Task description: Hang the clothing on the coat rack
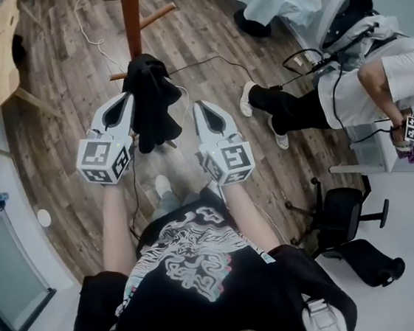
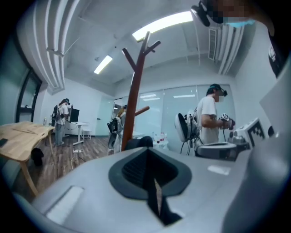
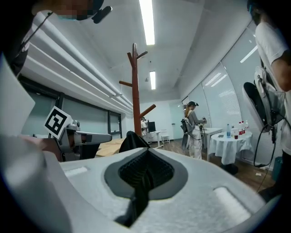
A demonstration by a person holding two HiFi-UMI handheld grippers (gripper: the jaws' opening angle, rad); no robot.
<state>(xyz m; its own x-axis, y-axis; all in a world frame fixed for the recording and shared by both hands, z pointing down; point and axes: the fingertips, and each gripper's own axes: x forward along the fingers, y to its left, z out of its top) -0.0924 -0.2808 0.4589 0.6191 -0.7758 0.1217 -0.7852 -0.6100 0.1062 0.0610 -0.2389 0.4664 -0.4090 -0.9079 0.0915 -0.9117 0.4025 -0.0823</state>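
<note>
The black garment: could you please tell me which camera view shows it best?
The head view: the black garment shows nearly whole there, hanging by the pole of the coat rack. The left gripper view shows only a dark hump of it beyond the shut jaws; the right gripper view shows only a dark peak beyond its shut jaws.

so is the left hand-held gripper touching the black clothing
Touching. In the left gripper view the left hand-held gripper is shut with the black clothing bunched right at its tip; the head view shows no gap.
</note>
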